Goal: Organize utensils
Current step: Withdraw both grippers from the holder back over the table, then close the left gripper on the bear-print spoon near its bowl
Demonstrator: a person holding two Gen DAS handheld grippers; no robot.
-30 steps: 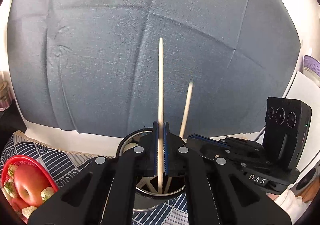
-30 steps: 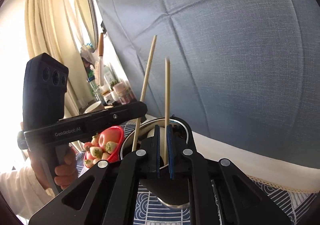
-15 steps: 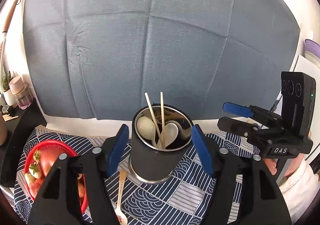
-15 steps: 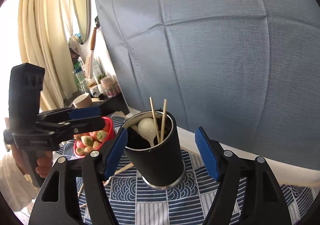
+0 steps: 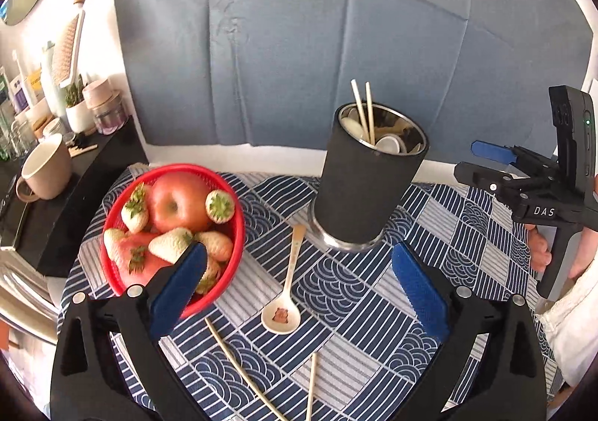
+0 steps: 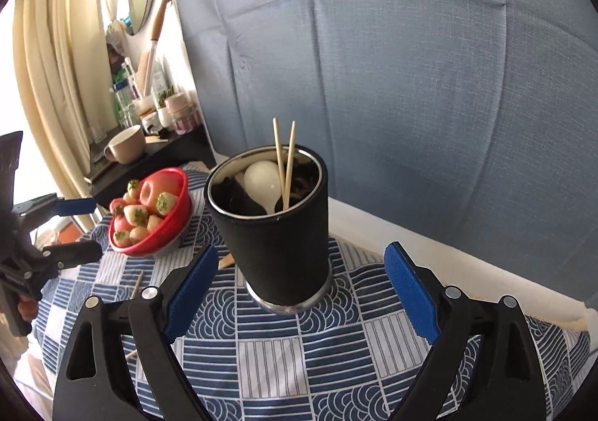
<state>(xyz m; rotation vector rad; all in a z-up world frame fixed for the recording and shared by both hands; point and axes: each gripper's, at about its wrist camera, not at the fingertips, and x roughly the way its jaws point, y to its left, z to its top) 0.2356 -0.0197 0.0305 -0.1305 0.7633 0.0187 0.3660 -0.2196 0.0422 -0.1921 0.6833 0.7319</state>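
A black utensil cup (image 5: 368, 181) (image 6: 278, 234) stands on the blue patterned cloth and holds two wooden chopsticks (image 5: 364, 112) (image 6: 284, 159) and white spoons. A cream spoon (image 5: 286, 294) lies on the cloth in front of it. Two more chopsticks (image 5: 239, 365) lie near the front edge. My left gripper (image 5: 299, 286) is open and empty, above the loose spoon. My right gripper (image 6: 299, 282) is open and empty, in front of the cup. Each gripper shows in the other's view, the left one (image 6: 71, 230) and the right one (image 5: 486, 163).
A red bowl (image 5: 112, 219) (image 6: 175, 230) of apples and strawberries sits left of the cup. A dark side shelf (image 5: 86, 174) with a beige mug (image 5: 46, 166) and jars stands at far left. A blue-grey fabric backdrop (image 5: 336, 28) hangs behind the table.
Both grippers opened and let their chopsticks drop into the cup, then pulled back and away. The left view now looks down on the cloth, the spoon and loose chopsticks.
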